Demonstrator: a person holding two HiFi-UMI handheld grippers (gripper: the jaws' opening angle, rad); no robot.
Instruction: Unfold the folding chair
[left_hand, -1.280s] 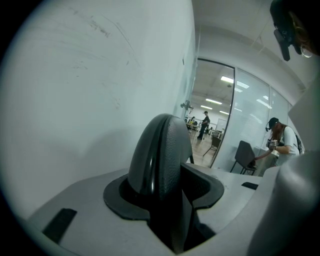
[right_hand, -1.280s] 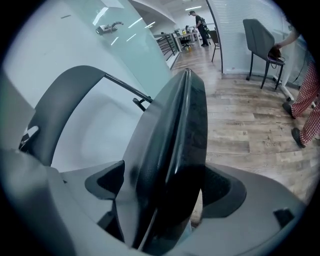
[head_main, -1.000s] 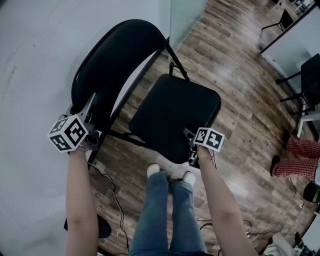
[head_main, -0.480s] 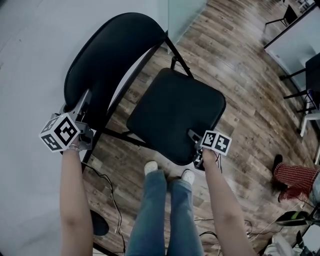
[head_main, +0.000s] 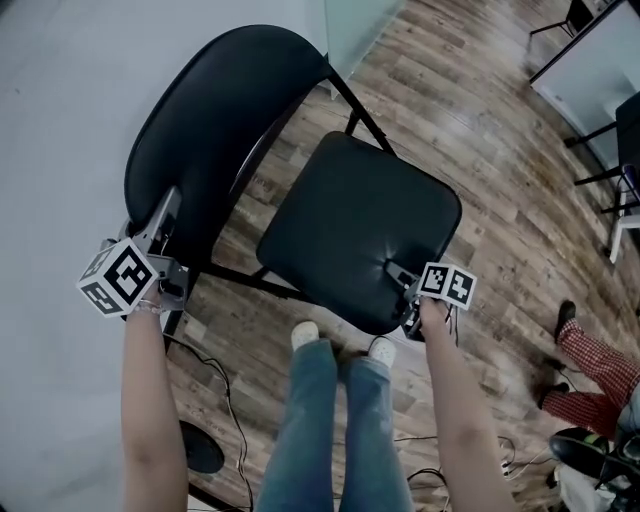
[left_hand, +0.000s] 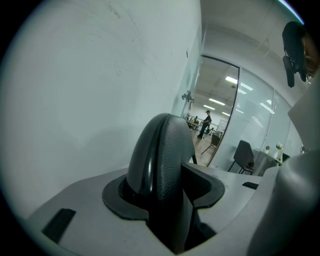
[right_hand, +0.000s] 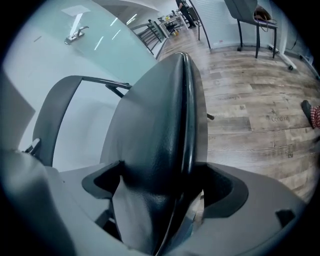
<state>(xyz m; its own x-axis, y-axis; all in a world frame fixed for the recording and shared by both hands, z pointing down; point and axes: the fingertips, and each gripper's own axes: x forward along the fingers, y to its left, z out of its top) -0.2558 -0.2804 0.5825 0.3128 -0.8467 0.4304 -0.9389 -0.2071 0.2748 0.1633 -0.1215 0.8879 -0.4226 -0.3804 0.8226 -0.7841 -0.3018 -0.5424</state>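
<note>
With the left gripper (head_main: 166, 214) clamping the backrest (head_main: 220, 110), the right gripper (head_main: 393, 269), jaws just widening yet gripping the seat (head_main: 350, 210) front, should push down squarely.

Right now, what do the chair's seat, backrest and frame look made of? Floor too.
Seat: black padded vinyl or faux leather, likely; pebbled grain, soft sheen.
Backrest: same grained black covering, with a glossier smooth rim.
Frame: thin black tube, probably painted metal.
Floor: wood-look planks, satin; laminate or real wood, can't tell.

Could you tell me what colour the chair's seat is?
Black; the seat shows best in the head view.
</note>
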